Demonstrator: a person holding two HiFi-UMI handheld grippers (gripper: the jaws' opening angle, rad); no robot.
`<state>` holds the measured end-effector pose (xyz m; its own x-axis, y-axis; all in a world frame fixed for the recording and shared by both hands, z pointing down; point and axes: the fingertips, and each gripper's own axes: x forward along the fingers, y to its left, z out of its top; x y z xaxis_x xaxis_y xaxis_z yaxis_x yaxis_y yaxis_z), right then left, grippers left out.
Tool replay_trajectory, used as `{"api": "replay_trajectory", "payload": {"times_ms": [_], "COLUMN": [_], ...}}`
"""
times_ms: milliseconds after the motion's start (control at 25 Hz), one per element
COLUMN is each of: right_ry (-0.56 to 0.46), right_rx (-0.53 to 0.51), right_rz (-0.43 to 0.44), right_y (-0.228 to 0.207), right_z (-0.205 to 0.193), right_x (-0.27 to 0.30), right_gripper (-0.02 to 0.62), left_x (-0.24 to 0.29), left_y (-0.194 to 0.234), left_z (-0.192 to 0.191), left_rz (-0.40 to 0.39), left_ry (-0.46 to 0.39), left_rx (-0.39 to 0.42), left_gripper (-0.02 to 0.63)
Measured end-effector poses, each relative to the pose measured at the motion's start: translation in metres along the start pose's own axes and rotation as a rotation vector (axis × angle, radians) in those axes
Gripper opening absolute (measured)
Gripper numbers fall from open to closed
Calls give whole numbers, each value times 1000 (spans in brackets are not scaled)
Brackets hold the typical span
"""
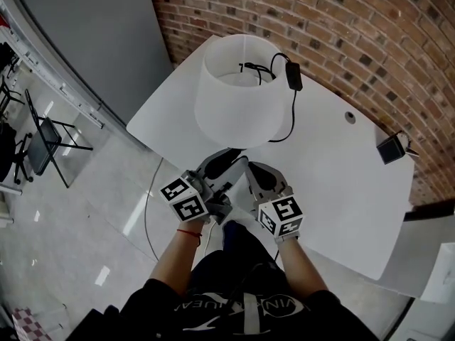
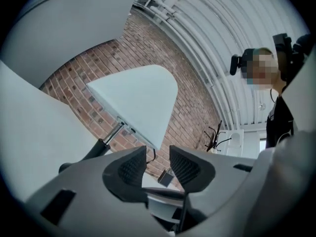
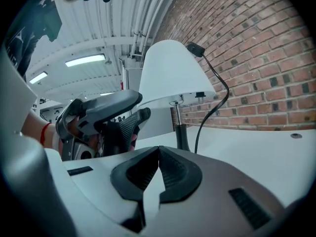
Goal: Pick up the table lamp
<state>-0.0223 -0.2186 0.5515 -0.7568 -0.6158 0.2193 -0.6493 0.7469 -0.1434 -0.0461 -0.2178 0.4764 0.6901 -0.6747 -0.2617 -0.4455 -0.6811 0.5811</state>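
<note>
The table lamp is seen standing upright on the white tabletop near the brick wall, with its black cord hung over the shade's rim. The left gripper is held just before the lamp, its fingers released with nothing between them. The fingers of the right gripper are clenched together, empty.

You are looking down on the table lamp, which is standing upright on the white table, toward its left end and near the brick wall. Its plain white shade, tapering upward, is sitting level on a slim stem that is metal above and dark below. A black cord with an inline switch is looping from the shade's top down to the tabletop.
</note>
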Motion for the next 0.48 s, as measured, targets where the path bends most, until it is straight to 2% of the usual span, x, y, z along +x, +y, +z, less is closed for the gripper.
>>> {"api": "replay_trajectory", "payload": {"times_ms": [200, 320, 480], "right_ry": [15, 22, 35], "right_rx": [13, 21, 22], "right_rz": [-2, -1, 13], "right_y": [-10, -14, -13], "right_z": [-5, -4, -3], "right_x": [11, 17, 23], "right_gripper": [2, 2, 2], "left_x": [6, 12, 16], "left_y": [7, 7, 10], "left_z": [19, 27, 32], "left_rz": [-86, -126, -140], "left_ry": [-72, -80, -79], "left_rx": [-43, -42, -44], "left_gripper": [127, 127, 125]}}
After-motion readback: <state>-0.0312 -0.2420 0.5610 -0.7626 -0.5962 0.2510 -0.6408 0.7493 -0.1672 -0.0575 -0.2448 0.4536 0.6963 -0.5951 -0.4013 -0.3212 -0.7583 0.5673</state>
